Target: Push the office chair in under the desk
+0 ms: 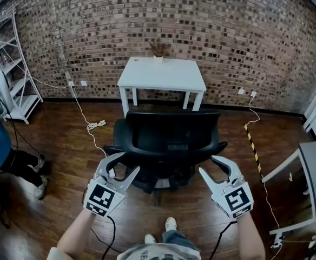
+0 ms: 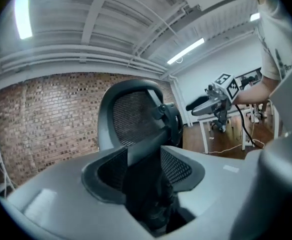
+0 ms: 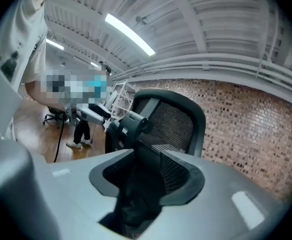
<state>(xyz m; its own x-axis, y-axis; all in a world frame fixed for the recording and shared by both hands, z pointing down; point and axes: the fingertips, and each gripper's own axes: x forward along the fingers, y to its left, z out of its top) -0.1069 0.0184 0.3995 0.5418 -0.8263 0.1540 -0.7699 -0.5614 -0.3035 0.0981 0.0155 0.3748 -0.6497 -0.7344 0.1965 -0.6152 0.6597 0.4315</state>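
A black office chair (image 1: pixel 166 140) stands on the wooden floor (image 1: pixel 66 145) in front of a white desk (image 1: pixel 162 75) set against a brick wall (image 1: pixel 228 31), its mesh back turned to the person behind it. The top of that back sits close to the desk's front edge, between the two front legs, while the wheeled base is plainly on the person's side of the desk. The back hides the seat, so it cannot be told whether any of it is under the top.

The left gripper (image 1: pixel 130 161) and the right gripper (image 1: pixel 206 164) hang level behind the chair, one near each armrest and clear of both. Both sets of fingers (image 2: pixel 181 166) stand partly apart and hold nothing. Each gripper view shows the chair's dark frame in the gap beyond the pads, with no pad pressing on it.

By the look of it, the chair is lined up with the desk opening but not fully tucked in, so the last stretch of the push appears to be left. For that the fingers must first meet the chair again.

A cable (image 1: pixel 96 124) trails over the floor to the left of the chair, near its path.
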